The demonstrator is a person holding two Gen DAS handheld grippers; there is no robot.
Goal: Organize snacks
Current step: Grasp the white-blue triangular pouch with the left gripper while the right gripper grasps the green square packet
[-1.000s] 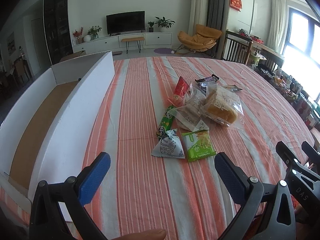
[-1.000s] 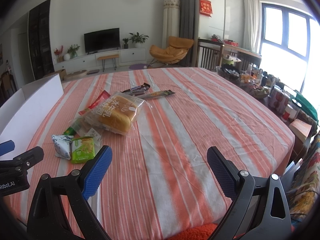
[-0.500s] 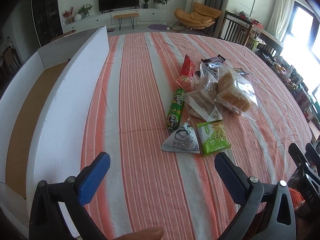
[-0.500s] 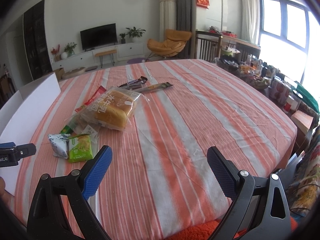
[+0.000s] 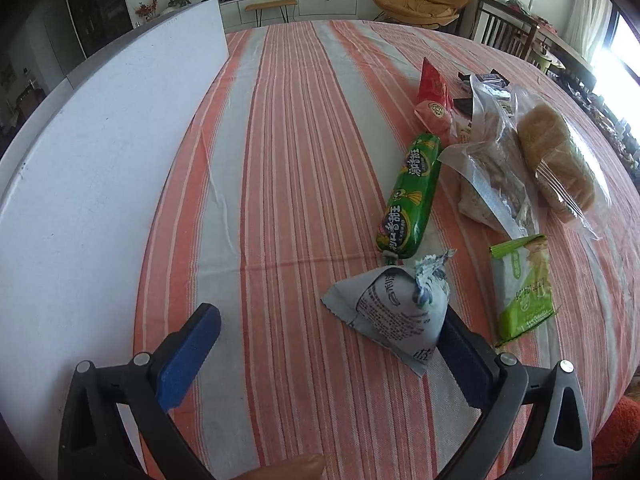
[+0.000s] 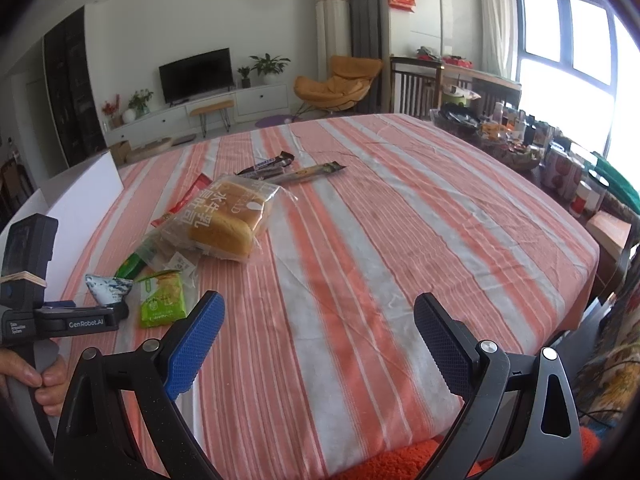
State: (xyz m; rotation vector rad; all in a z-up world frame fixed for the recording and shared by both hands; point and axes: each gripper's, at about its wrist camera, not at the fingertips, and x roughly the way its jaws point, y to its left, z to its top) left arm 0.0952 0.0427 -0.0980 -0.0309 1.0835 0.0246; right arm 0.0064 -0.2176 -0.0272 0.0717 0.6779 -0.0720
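Hovering low over a striped tablecloth point(image 5: 288, 184), the left gripper point(image 5: 324, 344) has its jaws spread wide, with a gray triangular snack packet point(image 5: 394, 312) lying between them, close against the right finger and well clear of the left one; nothing is gripped. A small green packet point(image 5: 522, 288) lies just beside the gray one. Beyond them a green sausage-shaped roll point(image 5: 410, 192) points away from the camera, with a red packet point(image 5: 434, 100) at its far end. Two clear bags of bread point(image 5: 556, 160) rest to the right, one overlapping the other, and dark candy bars point(image 6: 266, 164) lie farther back. A white box point(image 5: 100, 168) stands along the left edge of the table. Held above bare cloth near the table's front edge, the right gripper point(image 6: 318, 340) is also wide open and holds nothing.
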